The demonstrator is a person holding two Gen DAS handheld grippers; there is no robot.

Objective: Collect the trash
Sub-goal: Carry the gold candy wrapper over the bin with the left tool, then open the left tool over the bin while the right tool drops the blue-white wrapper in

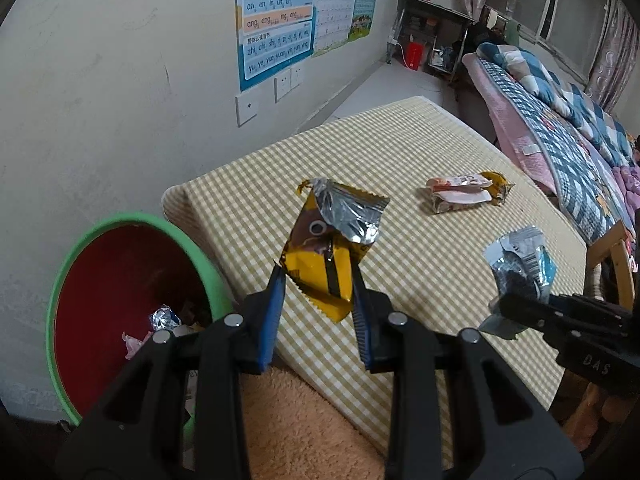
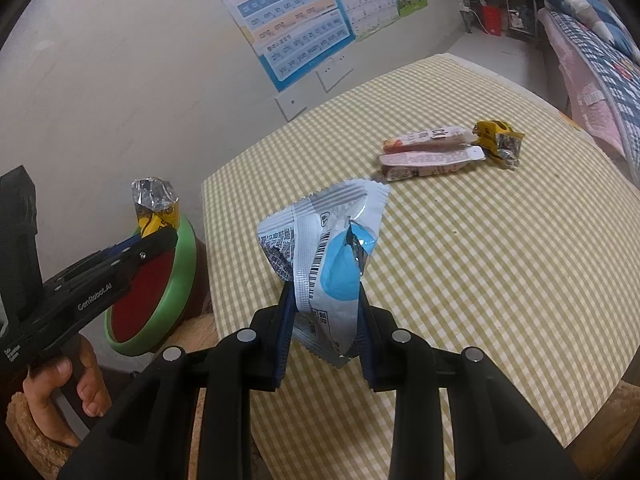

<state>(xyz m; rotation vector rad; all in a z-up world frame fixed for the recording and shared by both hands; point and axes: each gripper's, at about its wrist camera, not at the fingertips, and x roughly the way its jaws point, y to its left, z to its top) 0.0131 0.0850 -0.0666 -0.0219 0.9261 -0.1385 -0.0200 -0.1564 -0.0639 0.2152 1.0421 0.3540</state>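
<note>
Blue-padded fingers [image 1: 272, 312] of the left gripper [image 1: 318, 280] are clamped on the lower edge of a yellow wrapper [image 1: 320, 268], whose torn silver foil top stands up and away from the jaws. In the left wrist view the wrapper hangs over the near corner of the checked table [image 1: 420, 240], just beside the green-rimmed bin [image 1: 80, 248]; in the right wrist view it shows above the bin's rim. The bin has a red interior and holds several crumpled wrappers [image 1: 160, 320] at its bottom. The right gripper [image 2: 324, 292] is likewise closed on a silver-and-blue wrapper [image 2: 332, 264], held by its lower end with the crumpled upper part standing above the table surface. A hand [image 2: 60, 384] grips the handle of the left gripper at the lower left of the right wrist view. Farther out on the yellow-and-white checked cloth lie a pink-and-white wrapper [image 2: 428, 156] and, touching its far end, a small yellow wrapper [image 2: 498, 140]. Behind the table, the cream wall [image 1: 100, 80] carries phonics posters [image 1: 276, 24] and wall sockets [image 1: 286, 82]. A bed with patterned quilts [image 1: 560, 120] stands along the right side, with a dark shelf unit [image 1: 432, 36] and a curtained window [image 1: 560, 4] beyond.
</note>
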